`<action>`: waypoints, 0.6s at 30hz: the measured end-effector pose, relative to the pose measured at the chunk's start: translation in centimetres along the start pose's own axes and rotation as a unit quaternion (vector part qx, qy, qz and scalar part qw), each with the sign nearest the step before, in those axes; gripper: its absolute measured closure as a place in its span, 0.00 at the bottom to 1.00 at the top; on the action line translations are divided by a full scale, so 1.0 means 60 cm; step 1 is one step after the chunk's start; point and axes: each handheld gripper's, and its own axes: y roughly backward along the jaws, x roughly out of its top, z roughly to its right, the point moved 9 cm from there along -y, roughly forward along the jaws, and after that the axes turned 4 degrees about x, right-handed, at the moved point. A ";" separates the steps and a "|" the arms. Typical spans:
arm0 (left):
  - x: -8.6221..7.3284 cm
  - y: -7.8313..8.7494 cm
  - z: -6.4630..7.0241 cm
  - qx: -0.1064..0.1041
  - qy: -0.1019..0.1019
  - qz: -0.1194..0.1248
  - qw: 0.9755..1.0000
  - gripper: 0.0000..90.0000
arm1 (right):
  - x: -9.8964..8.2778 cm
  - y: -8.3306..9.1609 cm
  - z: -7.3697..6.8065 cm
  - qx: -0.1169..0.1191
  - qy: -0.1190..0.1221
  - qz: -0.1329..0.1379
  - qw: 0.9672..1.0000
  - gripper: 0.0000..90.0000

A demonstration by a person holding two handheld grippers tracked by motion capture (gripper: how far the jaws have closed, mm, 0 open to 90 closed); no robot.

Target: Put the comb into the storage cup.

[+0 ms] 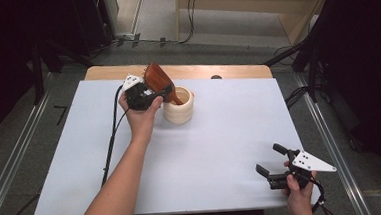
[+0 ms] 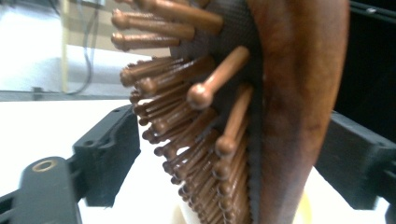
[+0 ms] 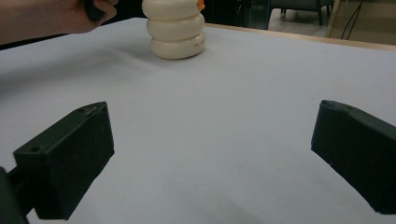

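Observation:
A brown wooden hairbrush (image 1: 156,78) stands tilted with its handle down in a cream ribbed cup (image 1: 179,108) at the back of the table. My left gripper (image 1: 163,91) is at the brush, just left of the cup. In the left gripper view the brush (image 2: 289,93) and its bristles run between the two jaws, which stand apart from it, so the gripper (image 2: 224,158) is open. My right gripper (image 1: 268,158) rests open near the front right corner with nothing between its jaws. From there (image 3: 210,158) the cup (image 3: 175,32) shows far ahead.
A white sheet (image 1: 221,150) covers the table, with a wooden edge (image 1: 201,71) showing at the back. The left gripper's cable (image 1: 111,137) trails over the left side of the sheet. Bare sheet lies between the cup and my right gripper.

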 end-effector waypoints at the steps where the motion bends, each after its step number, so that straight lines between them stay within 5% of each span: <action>1: -0.001 0.000 0.001 0.003 -0.003 -0.002 1.000 0.07 | 0.000 0.000 0.000 0.000 0.000 -0.001 1.000 0.00; 7: -0.005 0.006 0.006 0.003 -0.029 -0.010 1.000 0.00 | 0.000 0.000 0.000 0.000 0.001 0.000 1.000 0.00; 18: -0.009 0.032 0.001 -0.006 -0.033 -0.005 0.999 0.00 | 0.000 0.000 -0.001 0.000 0.002 -0.001 1.000 0.00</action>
